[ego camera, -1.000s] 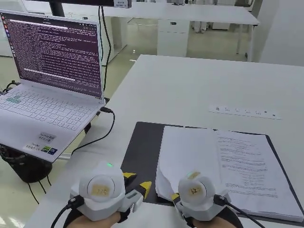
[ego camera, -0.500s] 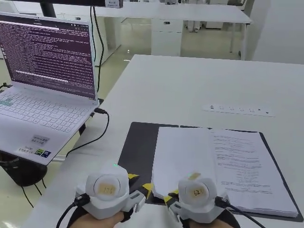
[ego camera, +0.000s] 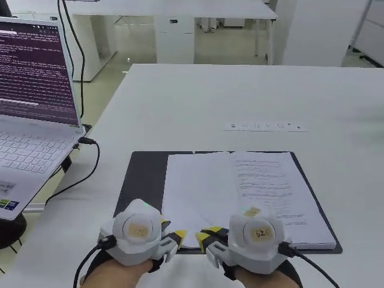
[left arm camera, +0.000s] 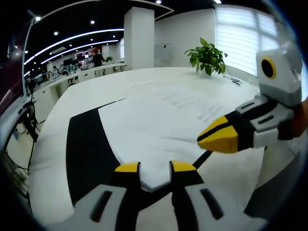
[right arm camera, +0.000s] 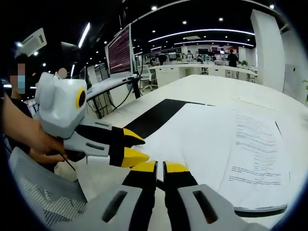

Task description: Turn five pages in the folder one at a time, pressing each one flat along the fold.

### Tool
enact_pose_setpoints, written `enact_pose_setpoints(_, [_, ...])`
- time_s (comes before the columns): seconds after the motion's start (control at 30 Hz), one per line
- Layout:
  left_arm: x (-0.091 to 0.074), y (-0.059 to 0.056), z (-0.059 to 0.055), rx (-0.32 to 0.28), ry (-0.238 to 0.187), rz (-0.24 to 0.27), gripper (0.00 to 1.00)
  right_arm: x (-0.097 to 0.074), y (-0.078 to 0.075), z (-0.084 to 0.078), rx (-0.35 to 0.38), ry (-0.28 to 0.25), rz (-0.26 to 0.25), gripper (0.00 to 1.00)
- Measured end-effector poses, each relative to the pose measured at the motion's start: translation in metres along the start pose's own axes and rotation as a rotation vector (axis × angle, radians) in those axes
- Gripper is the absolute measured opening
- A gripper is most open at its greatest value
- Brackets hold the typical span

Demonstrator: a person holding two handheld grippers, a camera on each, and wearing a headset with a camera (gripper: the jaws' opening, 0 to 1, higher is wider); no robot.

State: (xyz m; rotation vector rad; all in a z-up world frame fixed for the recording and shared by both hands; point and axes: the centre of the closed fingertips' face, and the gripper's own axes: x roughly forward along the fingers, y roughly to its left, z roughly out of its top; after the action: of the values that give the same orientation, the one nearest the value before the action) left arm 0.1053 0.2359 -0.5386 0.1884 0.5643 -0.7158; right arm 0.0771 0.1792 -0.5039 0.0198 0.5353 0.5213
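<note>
The folder lies open on the white table, its black cover (ego camera: 139, 179) showing to the left. A blank white page (ego camera: 198, 189) lies on the left half and a printed page (ego camera: 267, 180) on the right. My left gripper (ego camera: 173, 235) sits at the blank page's near corner, its jaws a little apart and empty; the page corner (left arm camera: 153, 183) lies just ahead between the left gripper (left arm camera: 155, 167) tips. My right gripper (ego camera: 204, 235) is shut with nothing in it. It points left at the left gripper over the page's near edge, tips close together. The right gripper (right arm camera: 160, 167) faces the left gripper (right arm camera: 137, 147).
An open laptop (ego camera: 30, 120) stands at the left with a black cable (ego camera: 90, 157) running off the table edge. A white power strip (ego camera: 264, 126) lies beyond the folder. More desks (ego camera: 180, 9) stand further back.
The head camera has swung right and down. The two grippers have drawn closer together at the near edge of the blank page, the right one turning its tips toward the left one.
</note>
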Motion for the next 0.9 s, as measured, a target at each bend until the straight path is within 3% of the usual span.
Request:
enact_pose_setpoints(0.23, [0.004,0.005,-0.018,0.012,0.039,0.025,0.2,-0.008,-0.038,0.013,0.046,-0.042,-0.067,0.0])
enact_pose_setpoints(0.37, [0.003,0.006,-0.018,-0.018,0.027,0.038,0.2,-0.007,-0.053,0.018,0.073,-0.053,-0.081,0.0])
enact_pose_setpoints(0.5, [0.003,0.006,-0.019,-0.011,0.007,0.054,0.2,0.001,-0.072,0.018,0.126,-0.049,-0.098,0.0])
enact_pose_setpoints(0.67, [0.002,0.008,-0.02,-0.048,-0.041,0.063,0.19,0.015,-0.094,0.027,0.226,-0.103,-0.106,0.0])
enact_pose_setpoints(0.9, [0.003,0.011,-0.019,-0.073,-0.053,0.086,0.16,0.036,-0.121,0.04,0.228,-0.148,-0.106,0.0])
